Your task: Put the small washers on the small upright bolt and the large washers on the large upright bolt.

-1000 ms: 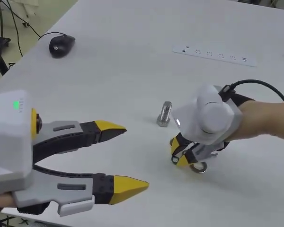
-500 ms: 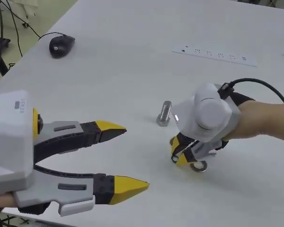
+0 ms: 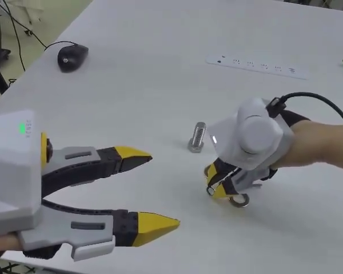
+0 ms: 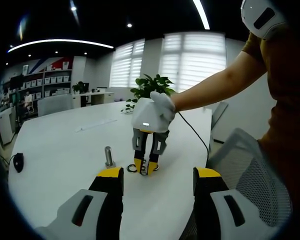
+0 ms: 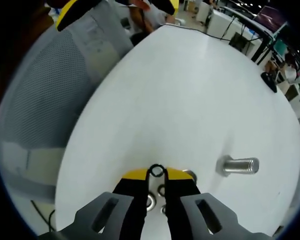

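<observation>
Right hand-held gripper [image 3: 216, 184]: pressed together on a small dark ring [image 5: 156, 171], tips low over the bench [image 3: 160, 85].
Left hand-held gripper [image 3: 163, 189]: spread, well apart from the right one.
Bolt [image 3: 198, 137]: upright, just beside the right hand-held gripper.
Washers [image 3: 239, 201]: flat on the bench under its tips.

Bright even overhead light; soft shadows on white table [image 3: 160, 85]; ceiling strips [image 4: 200, 12] glare, fisheye edges warped.

One bolt [image 3: 198, 137], one mouse [image 3: 72, 57], one power strip [image 3: 255, 65]
</observation>
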`<state>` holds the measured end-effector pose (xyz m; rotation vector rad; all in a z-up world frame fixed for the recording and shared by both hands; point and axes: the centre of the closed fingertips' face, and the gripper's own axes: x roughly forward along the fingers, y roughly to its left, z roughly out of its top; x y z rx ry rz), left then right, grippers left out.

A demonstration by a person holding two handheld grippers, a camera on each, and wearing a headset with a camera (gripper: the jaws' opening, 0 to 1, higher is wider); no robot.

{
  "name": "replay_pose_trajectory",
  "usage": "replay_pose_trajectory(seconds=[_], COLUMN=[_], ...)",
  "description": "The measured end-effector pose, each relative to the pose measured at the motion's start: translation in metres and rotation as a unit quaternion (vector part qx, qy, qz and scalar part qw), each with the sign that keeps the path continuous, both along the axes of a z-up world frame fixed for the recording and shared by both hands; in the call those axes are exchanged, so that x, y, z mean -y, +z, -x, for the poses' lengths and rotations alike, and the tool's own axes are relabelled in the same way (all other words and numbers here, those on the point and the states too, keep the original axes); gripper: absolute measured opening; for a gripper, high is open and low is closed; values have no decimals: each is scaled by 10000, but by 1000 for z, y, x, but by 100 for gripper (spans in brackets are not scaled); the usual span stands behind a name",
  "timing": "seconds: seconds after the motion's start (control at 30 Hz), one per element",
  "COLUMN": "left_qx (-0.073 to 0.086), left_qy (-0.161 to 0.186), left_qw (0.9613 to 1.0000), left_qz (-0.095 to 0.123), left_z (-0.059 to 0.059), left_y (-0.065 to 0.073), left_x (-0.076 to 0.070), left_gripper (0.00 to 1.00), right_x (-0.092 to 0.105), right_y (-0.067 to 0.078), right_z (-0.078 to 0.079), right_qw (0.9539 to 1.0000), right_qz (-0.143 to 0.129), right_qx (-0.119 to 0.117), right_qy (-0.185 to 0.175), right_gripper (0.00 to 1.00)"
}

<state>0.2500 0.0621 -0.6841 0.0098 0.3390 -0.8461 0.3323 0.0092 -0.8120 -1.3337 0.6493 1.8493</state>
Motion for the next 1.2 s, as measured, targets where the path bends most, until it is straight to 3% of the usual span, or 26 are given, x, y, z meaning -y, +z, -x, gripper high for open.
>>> replay_pose_trajectory(seconds=[0.63, 0.87, 1.2], left_qx=[-14, -9, 8], left_qy=[-149, -236, -347], left_qw=[9999, 9997, 9994], left_qz=[-58, -92, -91], left_z=[-4, -5, -5], left_y=[-5, -3, -1], left_x=[4, 9, 14], left_gripper=[55, 55, 54], right_x=[31, 53, 78], right_y=[32, 43, 49], right_z=[-20, -35, -52], right_qw=[9979, 9945, 9885], right_qz=[-256, -311, -308], right_qx=[186, 312, 429], right_qy=[-560, -947, -1419], right_gripper=[11, 11, 11])
